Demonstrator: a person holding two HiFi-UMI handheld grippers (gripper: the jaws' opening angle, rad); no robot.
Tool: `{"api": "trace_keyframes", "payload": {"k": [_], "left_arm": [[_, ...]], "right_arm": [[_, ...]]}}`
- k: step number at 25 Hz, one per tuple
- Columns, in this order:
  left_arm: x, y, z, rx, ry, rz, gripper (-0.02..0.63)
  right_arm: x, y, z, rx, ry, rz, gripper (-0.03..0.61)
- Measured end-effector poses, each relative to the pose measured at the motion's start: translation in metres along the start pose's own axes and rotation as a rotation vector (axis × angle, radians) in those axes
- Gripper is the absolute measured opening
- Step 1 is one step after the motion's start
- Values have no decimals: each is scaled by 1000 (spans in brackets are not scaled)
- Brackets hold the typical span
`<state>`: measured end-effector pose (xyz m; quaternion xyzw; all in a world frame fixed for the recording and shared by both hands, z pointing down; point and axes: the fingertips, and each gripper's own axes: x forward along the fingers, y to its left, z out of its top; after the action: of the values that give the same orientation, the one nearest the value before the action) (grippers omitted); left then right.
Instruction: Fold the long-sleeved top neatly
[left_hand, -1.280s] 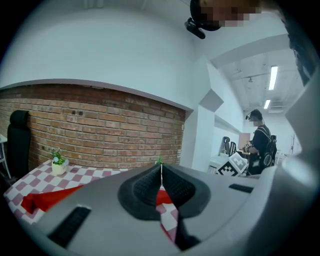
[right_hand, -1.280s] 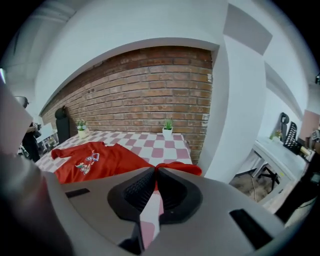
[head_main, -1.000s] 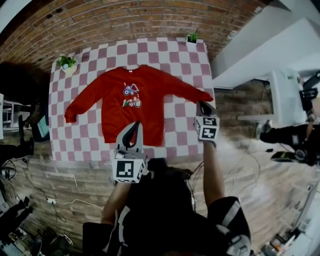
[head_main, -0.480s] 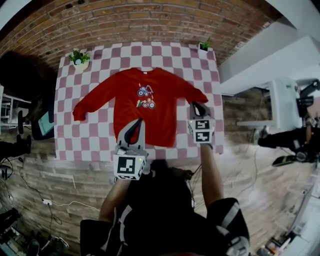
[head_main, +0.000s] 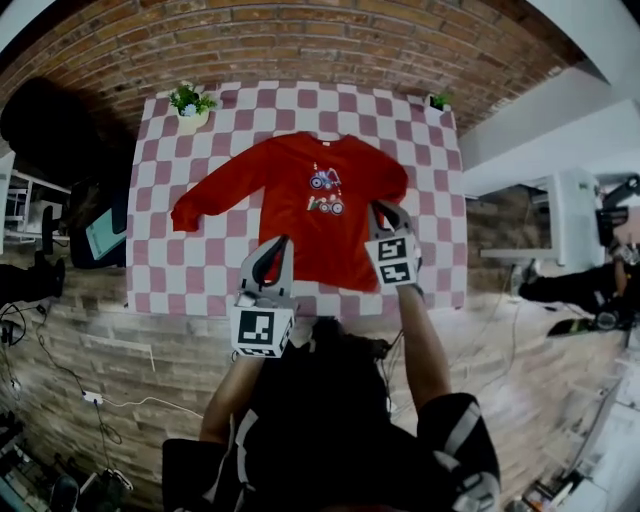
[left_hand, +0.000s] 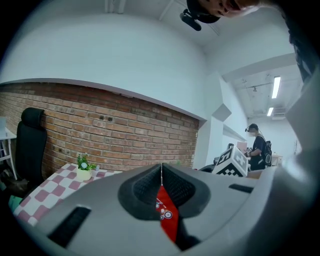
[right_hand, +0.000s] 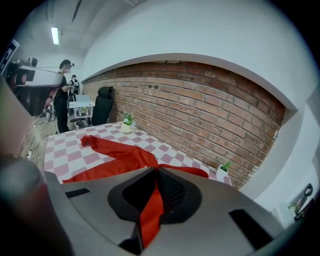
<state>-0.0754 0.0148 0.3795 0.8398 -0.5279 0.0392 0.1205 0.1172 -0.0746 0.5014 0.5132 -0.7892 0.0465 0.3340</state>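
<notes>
The red long-sleeved top (head_main: 320, 235) lies front up on the pink-and-white checked tablecloth (head_main: 160, 270). The right gripper (head_main: 385, 208) pinches the right sleeve over the body, seemingly to fold it inward. The left gripper (head_main: 277, 245), clenched, sits at the near-left hem, perhaps steadying it.

A red top (head_main: 305, 215) lies face up on a pink and white checked surface (head_main: 160, 275). The sleeve on the picture's left is stretched out flat. The other sleeve bends down to the right claw (head_main: 384, 209). The left claw (head_main: 276, 246) is over the near hem corner. A potted plant (head_main: 190, 101) stands at one far corner.
</notes>
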Motion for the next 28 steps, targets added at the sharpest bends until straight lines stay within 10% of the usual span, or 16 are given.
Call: {"api": "trace_keyframes", "payload": {"k": [10, 28], "left_arm": [[-31, 63, -4, -13, 12, 38, 11], [-44, 99, -57, -43, 89, 45, 11]], "right_arm": [[36, 124, 20, -251, 20, 193, 21], [49, 294, -121, -843, 207, 537, 21]]}}
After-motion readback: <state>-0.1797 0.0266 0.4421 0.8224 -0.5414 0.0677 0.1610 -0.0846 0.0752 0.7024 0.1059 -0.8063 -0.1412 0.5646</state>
